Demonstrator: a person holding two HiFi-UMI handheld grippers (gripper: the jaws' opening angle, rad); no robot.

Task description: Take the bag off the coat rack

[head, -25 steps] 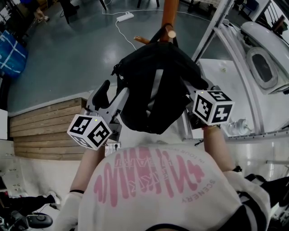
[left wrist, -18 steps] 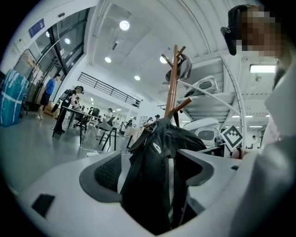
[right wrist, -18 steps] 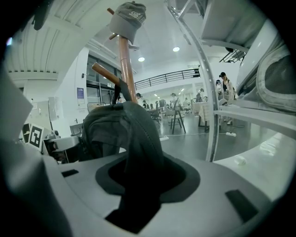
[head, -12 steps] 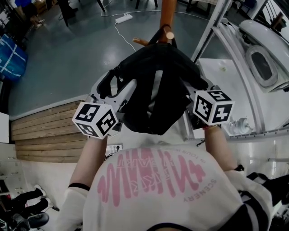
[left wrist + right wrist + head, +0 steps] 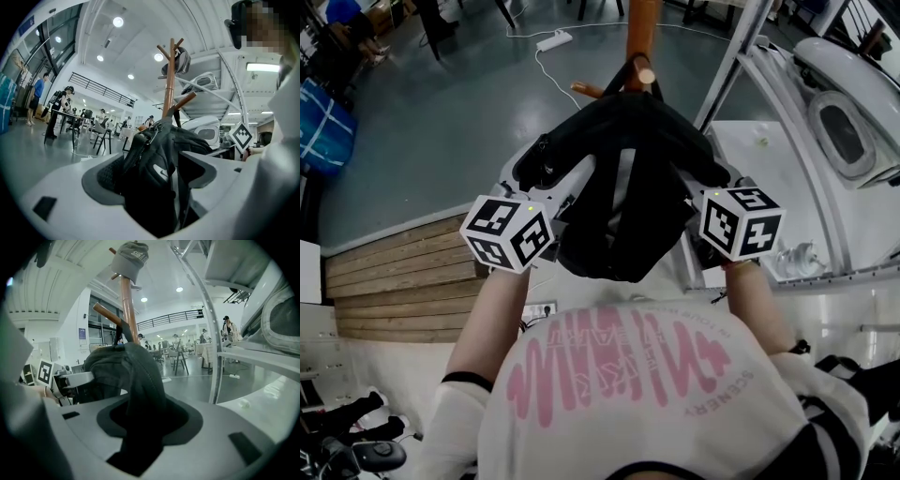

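Observation:
A black bag (image 5: 619,187) hangs by its loop from a peg of the wooden coat rack (image 5: 642,28). My left gripper (image 5: 551,171) is at the bag's left side. Its jaws have just been opening and stand wide open. In the left gripper view the bag (image 5: 161,150) bulges between them, under the rack's pole (image 5: 169,79). My right gripper (image 5: 694,192) is at the bag's right side, shut on a fold of the bag (image 5: 126,371) that fills the gap between its jaws (image 5: 150,420). The bag hides its fingertips in the head view.
A grey cap (image 5: 132,256) sits on top of the rack. A slanted white frame post (image 5: 736,56) and a white pod (image 5: 844,122) stand close on the right. Wooden boards (image 5: 403,272) lie at the left, and a power strip (image 5: 555,36) lies on the floor. People and tables are far behind.
My left gripper has moved right, closer to the bag, and its jaws now reach around the bag's left side. The right gripper and the bag have stayed put.

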